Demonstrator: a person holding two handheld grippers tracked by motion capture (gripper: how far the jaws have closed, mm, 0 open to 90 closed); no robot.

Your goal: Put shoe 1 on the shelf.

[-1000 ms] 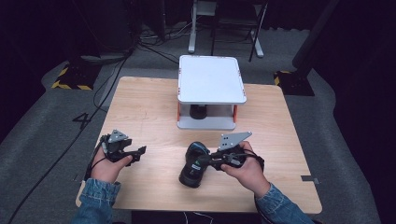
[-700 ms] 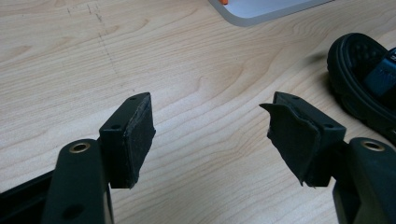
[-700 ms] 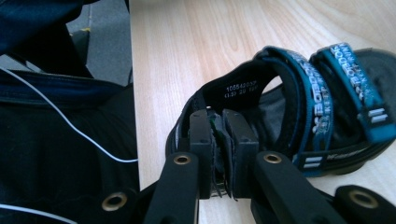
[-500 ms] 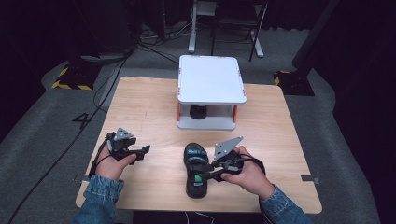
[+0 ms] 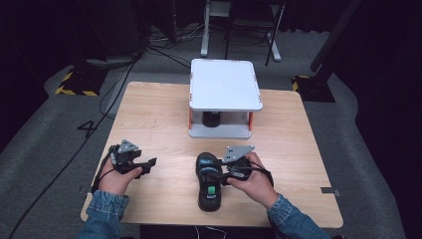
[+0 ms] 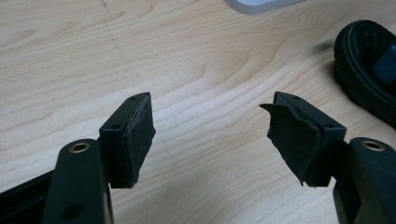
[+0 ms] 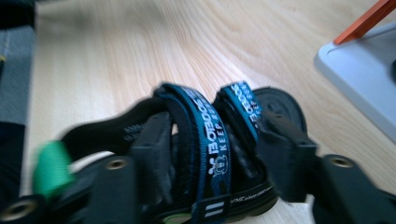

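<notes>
Lowered sandal (image 5: 209, 180); two tools, one stand (image 5: 225, 84).

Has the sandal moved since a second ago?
Yes. The sandal has swung to lie lengthwise and slid toward the table's near edge, away from the white stand. The right gripper's jaws have just been opening around its straps.

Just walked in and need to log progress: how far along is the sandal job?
Done: the sandal lies flat on the table, in front of the white stand. In hand: the right gripper straddles its straps, jaws just opening. Remaining: probably pulling that gripper clear. The left gripper sits open, apart.
</notes>
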